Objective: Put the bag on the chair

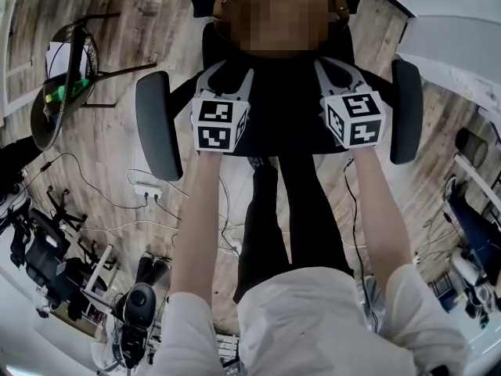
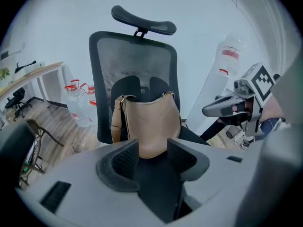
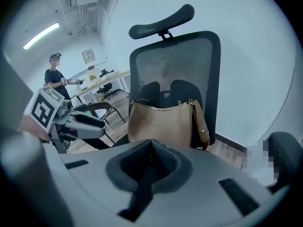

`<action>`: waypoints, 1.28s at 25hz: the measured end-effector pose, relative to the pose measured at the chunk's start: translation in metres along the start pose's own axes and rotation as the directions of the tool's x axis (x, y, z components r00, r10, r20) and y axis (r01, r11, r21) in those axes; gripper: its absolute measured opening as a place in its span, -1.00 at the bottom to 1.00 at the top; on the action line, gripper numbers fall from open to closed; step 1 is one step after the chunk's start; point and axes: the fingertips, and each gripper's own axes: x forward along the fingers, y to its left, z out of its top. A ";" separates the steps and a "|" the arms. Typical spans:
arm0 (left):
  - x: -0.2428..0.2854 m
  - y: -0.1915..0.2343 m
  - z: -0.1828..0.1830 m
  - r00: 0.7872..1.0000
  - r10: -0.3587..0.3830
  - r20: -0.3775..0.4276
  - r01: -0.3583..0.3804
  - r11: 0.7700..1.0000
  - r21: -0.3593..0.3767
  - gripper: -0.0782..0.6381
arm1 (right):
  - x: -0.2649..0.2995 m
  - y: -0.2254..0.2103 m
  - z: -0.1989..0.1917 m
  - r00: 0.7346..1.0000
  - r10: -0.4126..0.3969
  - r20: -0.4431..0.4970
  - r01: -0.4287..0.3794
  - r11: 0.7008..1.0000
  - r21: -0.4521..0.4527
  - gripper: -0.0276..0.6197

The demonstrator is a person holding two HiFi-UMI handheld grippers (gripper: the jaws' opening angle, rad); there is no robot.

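Note:
A tan shoulder bag (image 2: 149, 122) (image 3: 161, 124) stands on the seat of a black mesh office chair (image 2: 135, 56) (image 3: 175, 60), leaning upright against the backrest. Both grippers hover over the front of the seat (image 1: 282, 116), short of the bag and not touching it. My left gripper (image 2: 152, 150) (image 1: 227, 75) is open, with an empty gap between its jaws. My right gripper (image 3: 151, 148) (image 1: 338, 70) is shut with nothing in it. Each gripper shows at the side of the other's view, the right gripper (image 2: 222, 109) and the left gripper (image 3: 94, 122).
The chair's armrests (image 1: 156, 124) (image 1: 407, 108) flank both grippers. A folding chair (image 1: 63, 77) stands to the left, with a power strip (image 1: 146, 188) and cables on the wooden floor. Water bottles (image 2: 75, 103) and a desk (image 2: 33, 74) are behind on the left. A person (image 3: 57, 74) stands far back.

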 end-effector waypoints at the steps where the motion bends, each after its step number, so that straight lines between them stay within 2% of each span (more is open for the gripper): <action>1: -0.007 -0.005 -0.002 1.000 -0.005 0.006 0.005 1.000 0.000 -0.29 | -0.006 0.005 -0.003 1.000 -0.004 0.001 0.004 1.000 -0.005 -0.90; 9: -0.074 -0.040 -0.014 0.998 -0.028 0.062 0.029 0.999 -0.017 -0.29 | -0.064 0.050 -0.025 1.000 -0.020 0.017 0.020 1.000 -0.005 -0.90; 20: -0.168 -0.076 -0.016 0.986 -0.047 0.160 0.046 0.999 0.011 -0.29 | -0.149 0.125 -0.047 0.997 -0.023 0.073 0.022 1.000 0.007 -0.90; 27: -0.224 -0.104 -0.012 0.971 -0.065 0.231 0.063 0.998 0.014 -0.30 | -0.210 0.155 -0.040 0.992 -0.029 0.127 0.032 0.999 -0.020 -0.90; 32: -0.259 -0.113 -0.019 0.962 -0.056 0.267 0.064 0.998 -0.020 -0.32 | -0.247 0.180 -0.035 0.987 -0.017 0.162 0.017 1.000 0.002 -0.90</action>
